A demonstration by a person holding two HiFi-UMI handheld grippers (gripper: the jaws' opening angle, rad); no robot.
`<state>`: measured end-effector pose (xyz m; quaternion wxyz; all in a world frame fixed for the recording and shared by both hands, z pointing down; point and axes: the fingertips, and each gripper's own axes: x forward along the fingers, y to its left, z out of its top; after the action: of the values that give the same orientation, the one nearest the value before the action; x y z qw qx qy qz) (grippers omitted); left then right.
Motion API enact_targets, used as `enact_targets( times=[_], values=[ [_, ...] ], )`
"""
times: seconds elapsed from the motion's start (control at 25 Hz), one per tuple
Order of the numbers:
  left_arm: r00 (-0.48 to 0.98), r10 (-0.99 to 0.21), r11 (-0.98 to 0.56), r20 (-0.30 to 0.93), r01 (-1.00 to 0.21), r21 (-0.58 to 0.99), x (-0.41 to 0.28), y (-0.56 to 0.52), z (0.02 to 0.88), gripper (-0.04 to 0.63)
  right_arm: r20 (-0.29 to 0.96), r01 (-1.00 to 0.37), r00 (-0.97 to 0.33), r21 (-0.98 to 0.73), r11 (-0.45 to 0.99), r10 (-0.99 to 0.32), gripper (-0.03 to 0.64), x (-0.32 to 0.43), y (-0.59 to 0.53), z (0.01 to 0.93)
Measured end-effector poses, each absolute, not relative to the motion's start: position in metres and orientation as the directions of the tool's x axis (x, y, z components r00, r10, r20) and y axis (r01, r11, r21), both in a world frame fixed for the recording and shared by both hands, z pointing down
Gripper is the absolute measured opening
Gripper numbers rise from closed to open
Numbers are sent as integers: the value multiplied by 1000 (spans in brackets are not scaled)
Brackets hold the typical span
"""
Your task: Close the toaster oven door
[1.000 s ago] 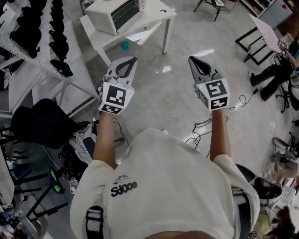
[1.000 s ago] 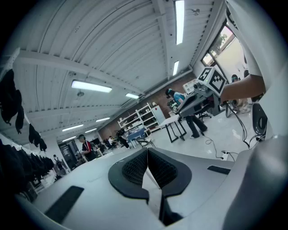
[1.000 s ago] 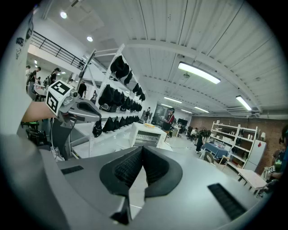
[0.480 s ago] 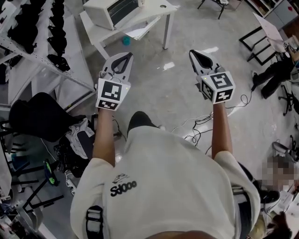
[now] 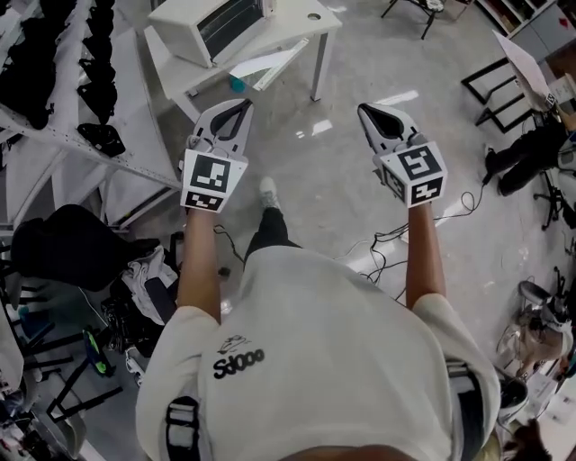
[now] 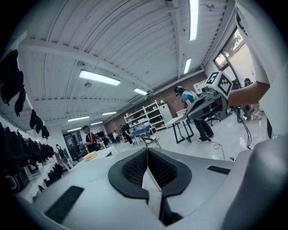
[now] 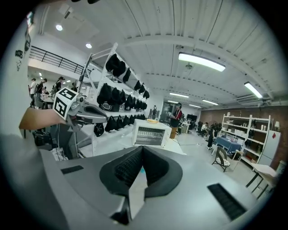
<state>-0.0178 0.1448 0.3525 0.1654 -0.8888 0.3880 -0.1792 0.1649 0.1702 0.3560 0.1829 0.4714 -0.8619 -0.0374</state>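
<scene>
The white toaster oven [image 5: 211, 25] stands on a small white table [image 5: 301, 34] at the top of the head view, its dark windowed front turned toward me; from here I cannot tell how its door stands. In the right gripper view the toaster oven [image 7: 150, 133] sits straight ahead, some way off. My left gripper [image 5: 243, 106] and right gripper [image 5: 364, 110] hover over the floor short of the table, both shut with nothing between the jaws. The left gripper [image 6: 147, 150] and right gripper [image 7: 142, 148] show their pads pressed together.
A white rack with black items [image 5: 54, 63] runs along the left. A black chair [image 5: 72, 248] and clutter lie at lower left, cables [image 5: 387, 243] on the floor at right, a black frame [image 5: 490, 81] at upper right. A teal object [image 5: 236, 83] lies under the table.
The person has stepped forward, one shoe now showing on the floor between the arms. Both grippers stayed shut and moved closer to the table.
</scene>
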Motion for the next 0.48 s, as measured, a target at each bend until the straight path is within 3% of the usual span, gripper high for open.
enact_targets(
  times=[0.48],
  values=[
    [680,-710,-682,182,-600,-418,-44,-70,351,18,293,-820,-448,243,518,-845,8,139,-20,347]
  ],
)
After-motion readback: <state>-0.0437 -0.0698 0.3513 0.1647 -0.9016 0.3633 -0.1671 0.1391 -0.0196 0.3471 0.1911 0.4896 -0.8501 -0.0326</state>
